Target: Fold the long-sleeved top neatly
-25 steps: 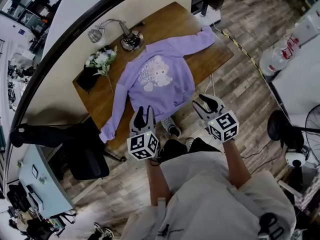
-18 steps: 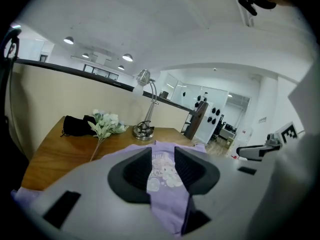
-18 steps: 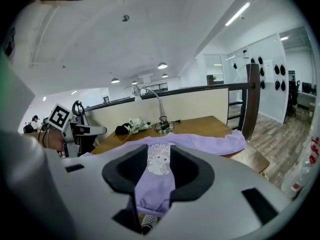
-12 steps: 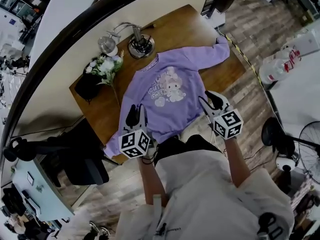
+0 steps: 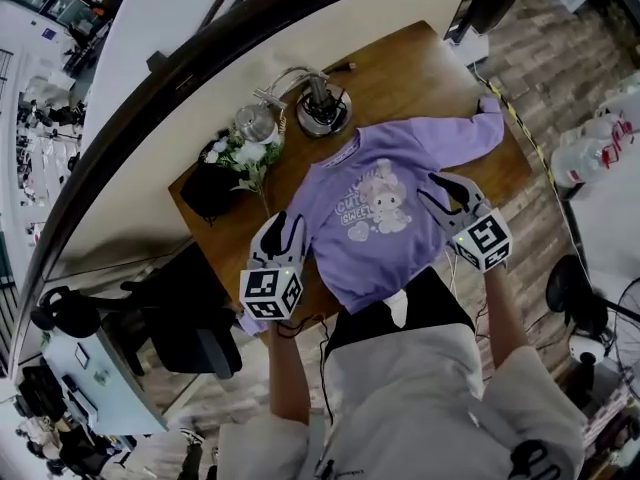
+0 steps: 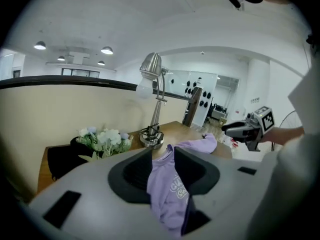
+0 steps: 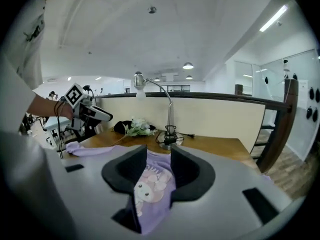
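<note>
A lilac long-sleeved top (image 5: pixel 385 208) with a cartoon print lies flat, front up, on the wooden table (image 5: pixel 420 68), sleeves spread to both sides. My left gripper (image 5: pixel 283 226) hovers over the top's left edge, by the left sleeve, jaws open and empty. My right gripper (image 5: pixel 447 188) hangs over the top's right side below the right sleeve, also open and empty. In the left gripper view the top (image 6: pixel 172 194) shows through the gap between the jaws, with the right gripper (image 6: pixel 250 126) beyond. The right gripper view shows the print (image 7: pixel 152 184) through its gap and the left gripper (image 7: pixel 85 111) at left.
A chrome desk lamp (image 5: pixel 320 108) stands behind the collar. A bunch of white flowers (image 5: pixel 245 153) and a black object (image 5: pixel 205 188) lie at the table's back left. A black office chair (image 5: pixel 170 313) stands left of the table, a fan (image 5: pixel 590 318) on the floor at right.
Both grippers have moved forward from in front of the table to over the top's near sides. The person has stepped up to the table edge. The jaws look unchanged.
</note>
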Action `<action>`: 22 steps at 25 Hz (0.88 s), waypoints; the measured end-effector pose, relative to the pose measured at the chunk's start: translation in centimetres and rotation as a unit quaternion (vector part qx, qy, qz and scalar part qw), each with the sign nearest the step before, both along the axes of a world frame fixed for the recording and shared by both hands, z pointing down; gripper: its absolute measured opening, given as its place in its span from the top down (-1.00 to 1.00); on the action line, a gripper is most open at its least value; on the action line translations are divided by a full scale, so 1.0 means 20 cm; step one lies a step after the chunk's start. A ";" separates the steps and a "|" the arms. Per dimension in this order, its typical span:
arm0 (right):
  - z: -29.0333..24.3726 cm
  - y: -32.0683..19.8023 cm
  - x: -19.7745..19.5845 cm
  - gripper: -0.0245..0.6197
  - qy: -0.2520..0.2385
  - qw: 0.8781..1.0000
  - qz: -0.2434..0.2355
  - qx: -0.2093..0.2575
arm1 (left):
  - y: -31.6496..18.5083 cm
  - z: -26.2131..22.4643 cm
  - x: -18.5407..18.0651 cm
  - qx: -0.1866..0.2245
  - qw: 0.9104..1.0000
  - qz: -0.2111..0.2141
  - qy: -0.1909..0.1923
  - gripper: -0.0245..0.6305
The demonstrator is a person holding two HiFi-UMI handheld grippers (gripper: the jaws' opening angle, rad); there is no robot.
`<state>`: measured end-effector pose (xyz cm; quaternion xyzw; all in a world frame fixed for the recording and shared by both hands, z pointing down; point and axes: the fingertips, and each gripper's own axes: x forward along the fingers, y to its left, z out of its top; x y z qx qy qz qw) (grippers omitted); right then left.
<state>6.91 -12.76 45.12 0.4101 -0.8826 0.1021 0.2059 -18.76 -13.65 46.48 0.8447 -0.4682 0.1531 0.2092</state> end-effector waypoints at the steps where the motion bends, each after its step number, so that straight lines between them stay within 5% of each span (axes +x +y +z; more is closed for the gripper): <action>1: -0.01 -0.04 0.00 0.44 0.000 1.000 -0.010 0.006 | -0.02 0.02 -0.01 -0.003 1.000 0.005 -0.008 0.48; 16: 0.31 -0.64 -0.12 0.46 0.086 0.981 -0.171 -0.018 | -0.40 0.53 0.12 -0.074 0.992 0.040 -0.095 0.48; 22: 0.55 -0.80 -0.18 0.44 0.151 0.955 -0.255 -0.032 | -0.49 0.75 0.22 -0.106 0.982 0.081 -0.133 0.48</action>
